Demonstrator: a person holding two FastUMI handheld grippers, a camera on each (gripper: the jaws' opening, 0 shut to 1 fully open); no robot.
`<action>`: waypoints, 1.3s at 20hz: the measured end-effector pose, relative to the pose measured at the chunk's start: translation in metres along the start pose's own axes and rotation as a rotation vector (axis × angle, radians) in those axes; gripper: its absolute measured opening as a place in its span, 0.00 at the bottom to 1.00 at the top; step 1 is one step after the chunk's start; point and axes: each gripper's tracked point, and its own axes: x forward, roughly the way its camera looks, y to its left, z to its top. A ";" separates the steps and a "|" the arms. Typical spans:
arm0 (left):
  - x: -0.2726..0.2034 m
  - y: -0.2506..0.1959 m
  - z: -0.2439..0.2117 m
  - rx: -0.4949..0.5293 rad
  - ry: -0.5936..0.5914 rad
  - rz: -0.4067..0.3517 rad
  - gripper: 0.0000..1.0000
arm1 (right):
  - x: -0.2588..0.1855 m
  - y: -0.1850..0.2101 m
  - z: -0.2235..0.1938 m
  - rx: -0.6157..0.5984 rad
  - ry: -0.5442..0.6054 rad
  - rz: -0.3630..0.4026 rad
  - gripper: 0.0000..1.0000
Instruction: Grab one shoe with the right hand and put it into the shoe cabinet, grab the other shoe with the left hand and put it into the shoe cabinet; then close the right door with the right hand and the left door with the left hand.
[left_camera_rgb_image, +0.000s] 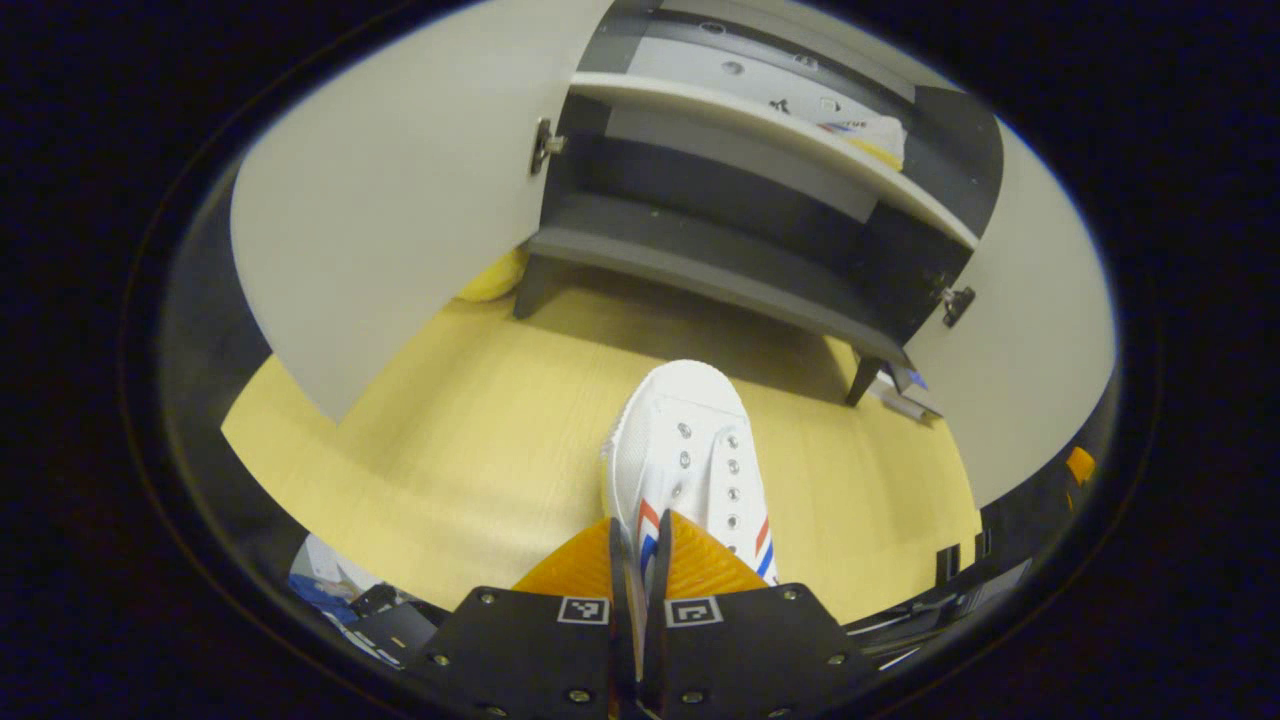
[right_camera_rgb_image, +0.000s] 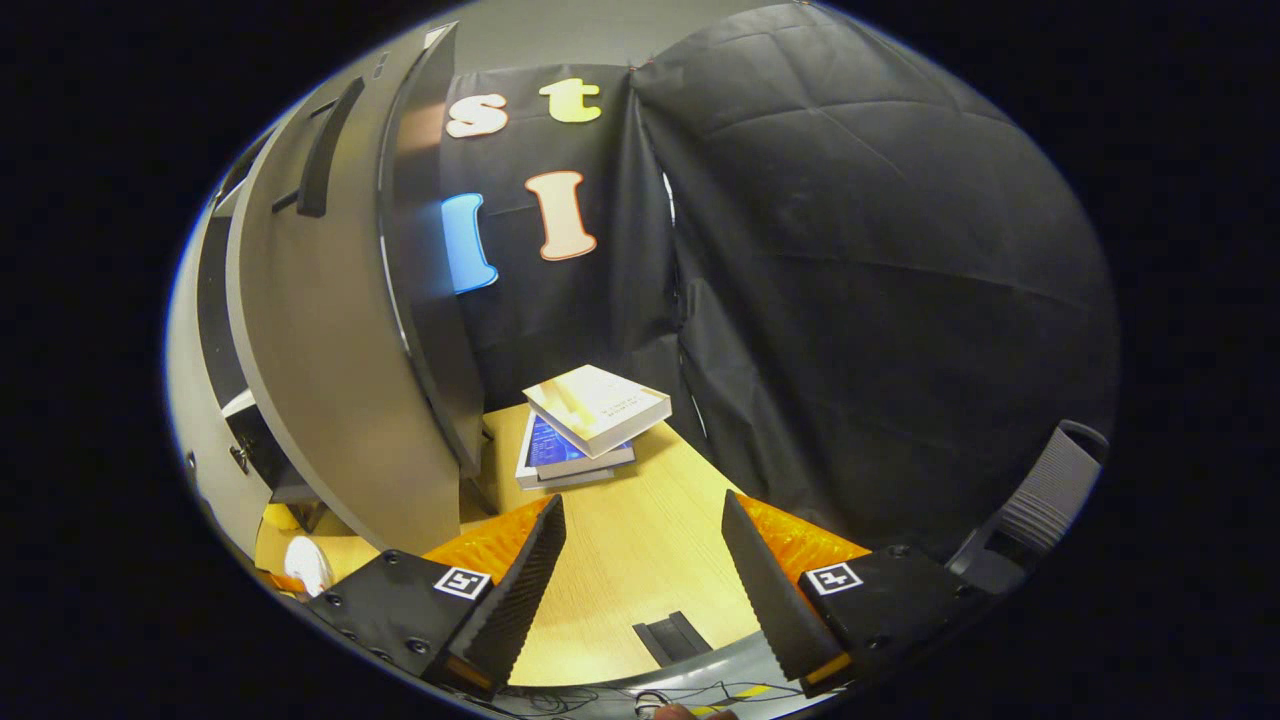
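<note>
Left gripper: seen in the left gripper view; jaws pressed almost together, pinching the rear edge of a white sneaker.
White sneaker: canvas, metal eyelets, red and blue side stripes; toe points toward the shoe cabinet; it lies over the wooden counter, short of the cabinet. Whether the sole touches the counter cannot be told.
Second sneaker: same white make with striped side, lying on the cabinet's upper shelf, toward its right end.
Shoe cabinet: dark carcass on short legs, pale shelf above, dark lower shelf bare; it stands on the counter.
Left door: swung open, pale inner face toward the camera, hinge visible at its edge.
Right door: swung open, hinge visible near its lower edge.
Right gripper: seen in the right gripper view; jaws spread wide, nothing between them, above the counter.
Right door, right gripper view: grey outer face with a dark bar handle, to the left of the gripper and apart from it.
Books: a small stack on the counter beyond the gripper, near the black cloth wall.
</note>
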 end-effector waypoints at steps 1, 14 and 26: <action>-0.005 0.001 0.023 0.020 -0.038 -0.006 0.05 | 0.004 0.003 0.001 -0.014 0.001 0.008 0.99; -0.102 0.024 0.134 0.020 -0.369 -0.028 0.03 | 0.047 -0.003 0.020 0.024 -0.011 0.002 0.99; -0.103 0.024 0.139 -0.012 -0.532 -0.039 0.05 | 0.061 -0.063 0.037 0.066 -0.037 -0.118 0.98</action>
